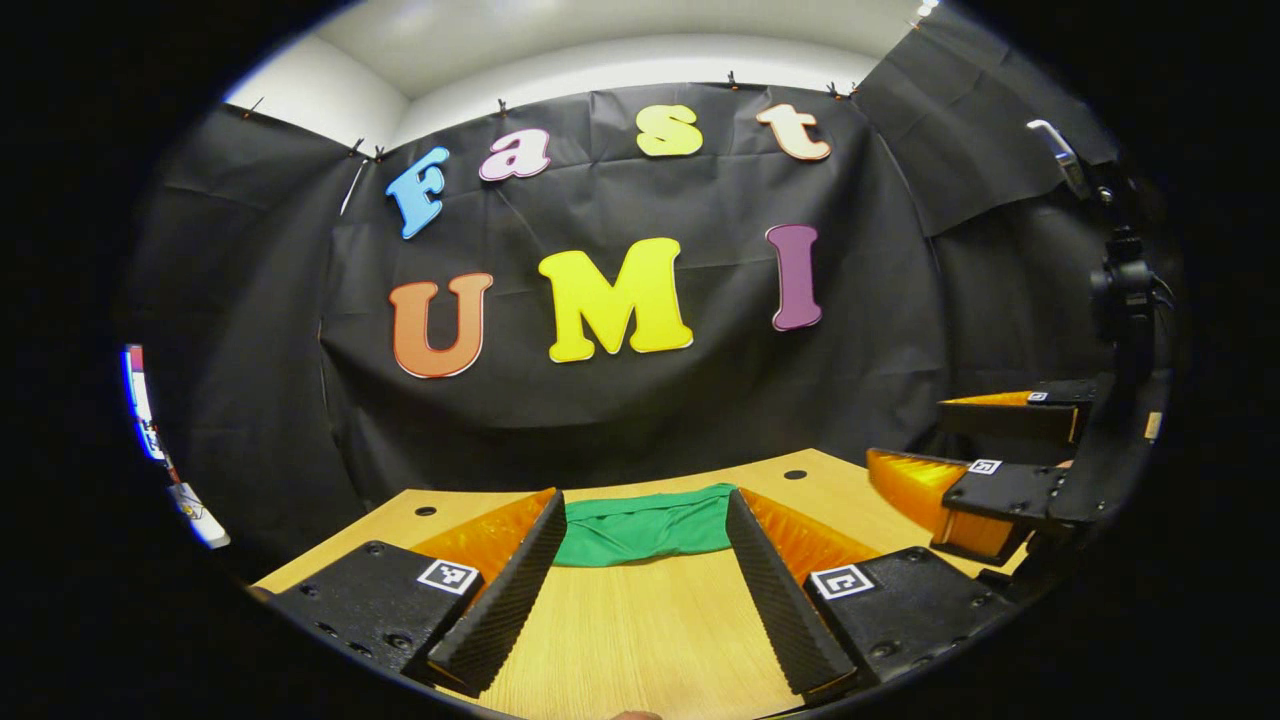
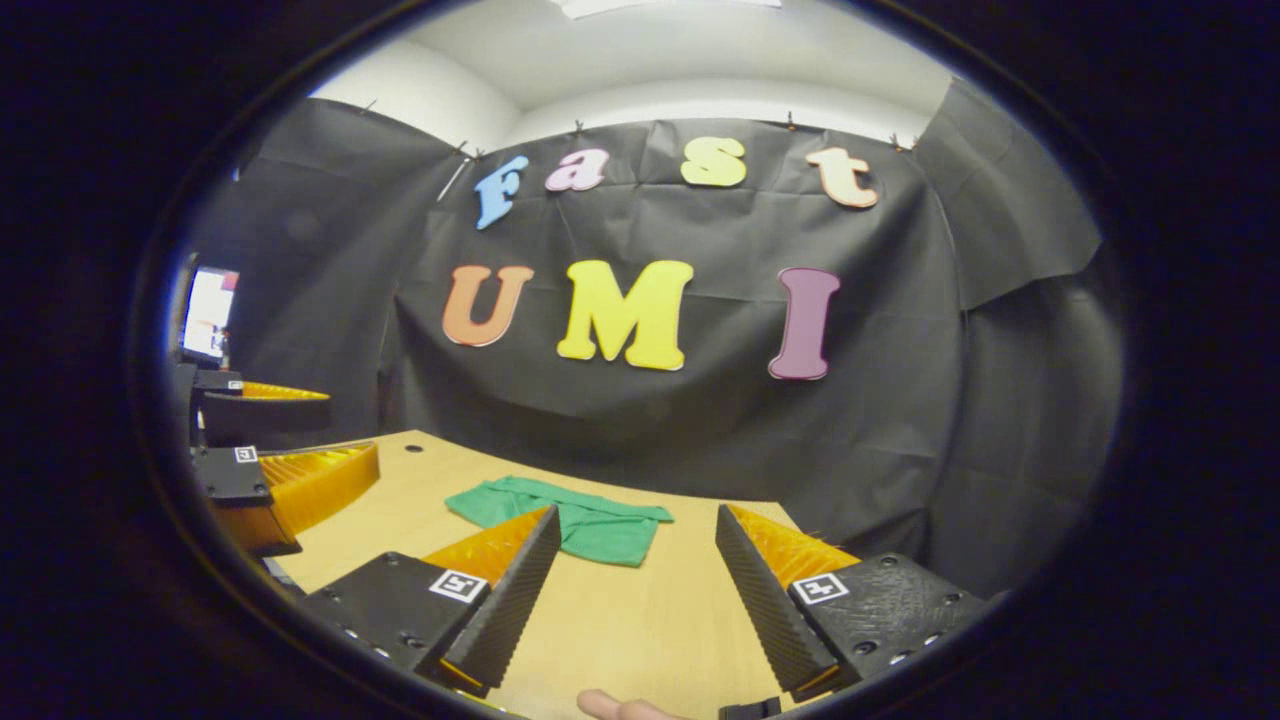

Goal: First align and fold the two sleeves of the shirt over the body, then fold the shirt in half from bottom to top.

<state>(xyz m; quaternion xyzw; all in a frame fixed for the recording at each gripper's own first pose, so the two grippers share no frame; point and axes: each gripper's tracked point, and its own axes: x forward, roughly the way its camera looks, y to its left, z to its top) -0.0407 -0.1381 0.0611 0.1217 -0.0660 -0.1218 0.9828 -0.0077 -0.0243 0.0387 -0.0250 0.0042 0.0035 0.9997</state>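
Left gripper view: left gripper [image 1: 645, 590] with fingers spread wide, holding nothing, above the table [image 1: 650, 640]; the green shirt [image 1: 648, 525] lies at 12 o'clock, well beyond the tips. The right gripper [image 1: 935, 460], at 3 o'clock, is likewise agape. Judged advice: approach low and pinch each sleeve at its outer edge.

Right gripper view: shirt [image 2: 570, 520] at 11 o'clock, flat, compact and creased (sleeves indistinguishable); the gripper's own fingers [image 2: 760, 590] stand apart; left gripper [image 2: 290, 450] at 9 o'clock.

ribbed wedge fingers [image 1: 510, 590], square markers, screws
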